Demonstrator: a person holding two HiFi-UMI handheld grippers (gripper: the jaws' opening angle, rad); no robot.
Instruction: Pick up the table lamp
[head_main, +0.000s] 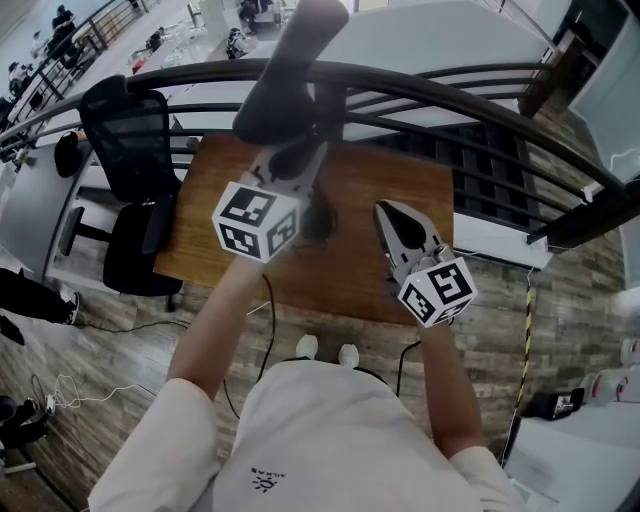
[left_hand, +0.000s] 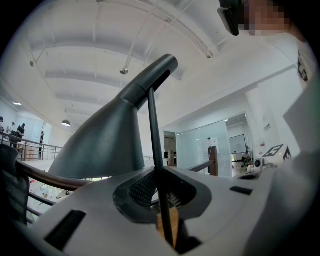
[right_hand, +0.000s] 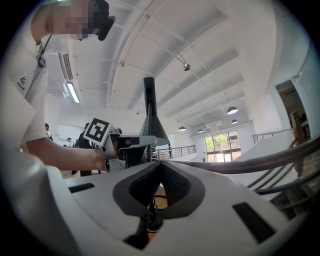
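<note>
Lamp (head_main: 290, 70): one; upright over the far half of the table (head_main: 350, 270); grey cone shade on top, thin dark stem (left_hand: 154, 135) below, dark base (head_main: 318, 222) low by the tabletop
Left gripper (head_main: 300, 165): level, jaws clamped on the stem just under the shade; the stem runs straight through the narrow gap
Right gripper (head_main: 390, 213): level, just right of the lamp and apart from it; jaws together, nothing between them; only a cable (right_hand: 150, 210) and the tabletop show past them
Step in hand: grasp made, lift judged to be starting; whether the base has left the table cannot be told
Next move: a straight rise by the left hand, judged; the stem kept vertical, since the heavy shade sits above the grip and may tip; slack left for the cable; the right gripper is free to steady the base
Count, task things: lamp 1; shade 1; stem 1; base 1
Count, tools: grippers 2; marker cubes 2
Count, surroundings: table 1; chair (head_main: 130, 130) 1, at the table's left; railing (head_main: 450, 95) 1, beyond the table
</note>
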